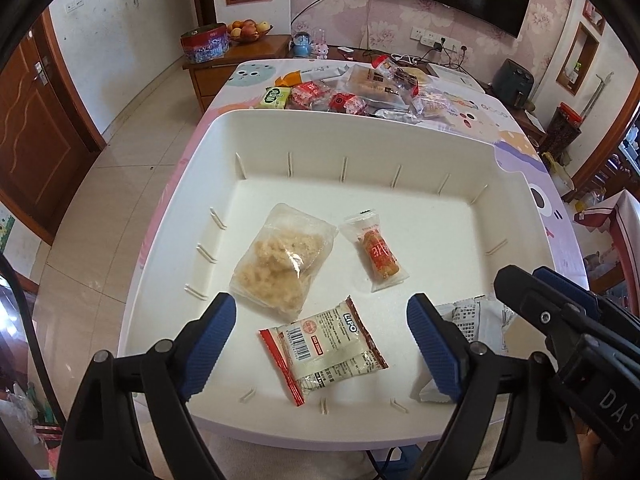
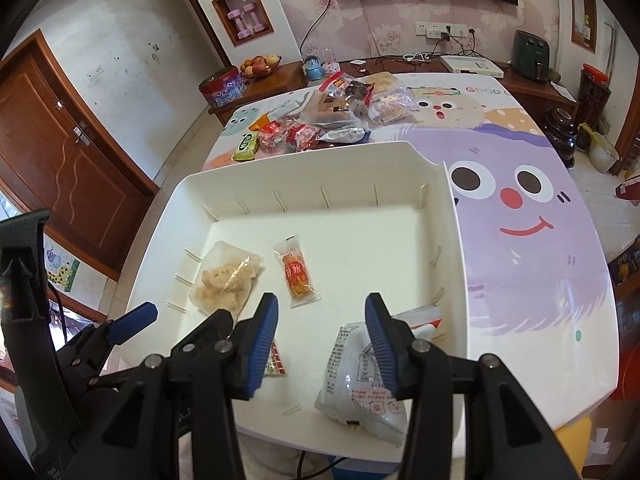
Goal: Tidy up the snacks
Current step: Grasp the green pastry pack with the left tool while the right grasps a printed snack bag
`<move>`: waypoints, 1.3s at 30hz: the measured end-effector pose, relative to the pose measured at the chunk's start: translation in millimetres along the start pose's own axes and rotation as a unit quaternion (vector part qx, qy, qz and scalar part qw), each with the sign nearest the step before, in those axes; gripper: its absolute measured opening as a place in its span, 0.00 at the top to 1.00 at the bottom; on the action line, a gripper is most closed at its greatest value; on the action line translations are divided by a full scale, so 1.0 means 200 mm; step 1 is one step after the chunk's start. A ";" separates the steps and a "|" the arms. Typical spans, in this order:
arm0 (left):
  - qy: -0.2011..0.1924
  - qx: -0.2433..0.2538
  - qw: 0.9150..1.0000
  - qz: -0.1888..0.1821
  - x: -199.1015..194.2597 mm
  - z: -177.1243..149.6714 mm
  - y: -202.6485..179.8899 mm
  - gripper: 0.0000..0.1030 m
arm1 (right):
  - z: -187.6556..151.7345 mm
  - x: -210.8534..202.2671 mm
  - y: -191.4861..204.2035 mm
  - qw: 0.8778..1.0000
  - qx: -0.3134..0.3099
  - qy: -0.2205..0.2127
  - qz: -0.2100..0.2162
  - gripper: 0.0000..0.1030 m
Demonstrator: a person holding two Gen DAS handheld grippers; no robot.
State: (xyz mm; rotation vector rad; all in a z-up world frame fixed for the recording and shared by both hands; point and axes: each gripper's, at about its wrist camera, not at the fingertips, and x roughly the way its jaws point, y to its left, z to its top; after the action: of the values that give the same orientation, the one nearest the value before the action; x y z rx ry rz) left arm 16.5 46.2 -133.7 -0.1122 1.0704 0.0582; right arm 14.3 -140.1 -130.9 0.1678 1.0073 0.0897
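A white plastic bin (image 1: pixel 188 184) stands on the table with several snacks on its floor. These are a clear bag of beige crumbly snack (image 1: pixel 280 260), an orange stick in a clear wrapper (image 1: pixel 376 254), a red-and-white Lipo packet (image 1: pixel 324 346) and a white printed packet (image 2: pixel 360 380). My left gripper (image 1: pixel 322 312) hangs open just above the Lipo packet, its pads clear of it. My right gripper (image 2: pixel 323 312) is open over the bin's near right corner. The white packet lies below its right finger, and neither pad presses on it.
Behind the bin a pile of loose wrapped snacks (image 2: pixel 316 120) lies on the cartoon-printed tablecloth (image 2: pixel 520 220). A wooden sideboard with a fruit bowl (image 1: pixel 248 30) and a red tin stands beyond the table. Tiled floor lies to the left, with a brown door (image 1: pixel 36 128).
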 end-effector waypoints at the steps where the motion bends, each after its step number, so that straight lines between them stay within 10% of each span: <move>1: 0.000 0.000 1.000 0.000 0.00 0.00 0.00 0.16 | 0.00 0.00 0.00 1.000 0.000 0.001 0.000 0.55; 23: -0.018 0.001 1.000 -0.002 -0.04 0.14 0.03 0.16 | 0.14 -0.06 0.01 0.999 -0.030 -0.034 0.010 0.55; 39: -0.103 0.070 0.991 0.056 -0.33 0.74 0.05 0.16 | 0.90 -0.43 -0.15 0.996 -0.054 -0.074 0.000 0.56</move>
State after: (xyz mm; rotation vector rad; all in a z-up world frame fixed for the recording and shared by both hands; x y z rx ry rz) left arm 111.6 75.0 -6.0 0.0801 0.8697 0.0930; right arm 121.1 -199.6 28.9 0.0754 0.8521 0.1299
